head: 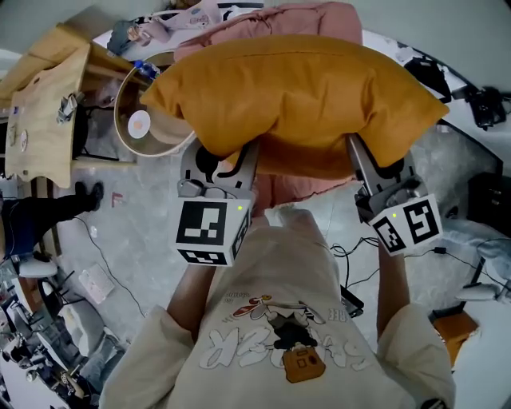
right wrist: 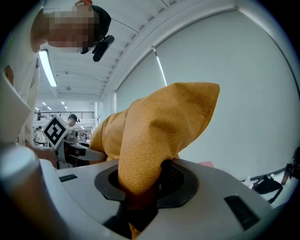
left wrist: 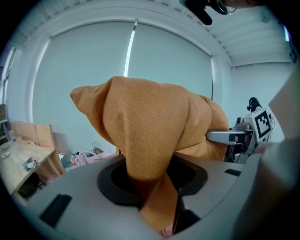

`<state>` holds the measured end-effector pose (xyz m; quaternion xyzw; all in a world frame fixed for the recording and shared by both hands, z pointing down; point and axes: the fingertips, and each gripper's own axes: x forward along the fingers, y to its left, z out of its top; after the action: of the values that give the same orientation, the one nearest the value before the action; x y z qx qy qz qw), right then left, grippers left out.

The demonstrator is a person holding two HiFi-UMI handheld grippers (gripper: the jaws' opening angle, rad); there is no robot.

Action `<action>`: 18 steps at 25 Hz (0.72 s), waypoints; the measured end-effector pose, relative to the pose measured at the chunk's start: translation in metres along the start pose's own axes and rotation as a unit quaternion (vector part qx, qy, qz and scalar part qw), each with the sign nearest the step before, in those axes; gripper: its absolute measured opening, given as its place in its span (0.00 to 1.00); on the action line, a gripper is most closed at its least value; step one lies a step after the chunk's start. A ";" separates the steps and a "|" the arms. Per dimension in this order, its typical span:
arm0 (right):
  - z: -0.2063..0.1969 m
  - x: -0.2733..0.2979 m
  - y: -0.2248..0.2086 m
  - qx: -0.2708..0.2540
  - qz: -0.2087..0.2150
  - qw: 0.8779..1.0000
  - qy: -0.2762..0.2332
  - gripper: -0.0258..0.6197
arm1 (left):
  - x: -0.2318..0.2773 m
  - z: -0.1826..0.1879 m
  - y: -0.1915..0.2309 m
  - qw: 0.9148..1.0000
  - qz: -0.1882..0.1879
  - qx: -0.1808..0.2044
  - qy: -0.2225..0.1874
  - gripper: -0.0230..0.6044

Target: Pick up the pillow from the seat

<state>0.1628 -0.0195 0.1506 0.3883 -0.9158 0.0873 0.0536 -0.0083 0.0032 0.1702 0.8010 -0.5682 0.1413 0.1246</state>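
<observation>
An orange pillow [head: 295, 96] hangs in the air, held up between both grippers above a pink seat [head: 299, 190]. My left gripper [head: 227, 164] is shut on the pillow's near left edge; in the left gripper view the orange fabric [left wrist: 145, 140] is pinched between the jaws. My right gripper [head: 359, 164] is shut on the near right edge, where the pillow [right wrist: 159, 136] fills the gap of its jaws. The other gripper's marker cube [left wrist: 262, 123] shows at the right of the left gripper view.
A pink cushion or blanket [head: 295, 20] lies behind the pillow. A round wooden tub [head: 144, 124] and a wooden table [head: 48, 96] stand at the left. Cables [head: 351, 264] run over the grey floor, and dark equipment [head: 487, 104] sits at the right.
</observation>
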 end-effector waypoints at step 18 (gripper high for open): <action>0.104 -0.012 0.035 -0.055 -0.033 0.995 -0.075 0.30 | -0.043 0.099 0.018 0.993 0.034 0.021 -0.115 0.31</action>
<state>0.1425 -0.0082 0.0421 0.4204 -0.9073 0.0051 0.0089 -0.0308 -0.0012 0.0635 0.7944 -0.6028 0.0648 0.0368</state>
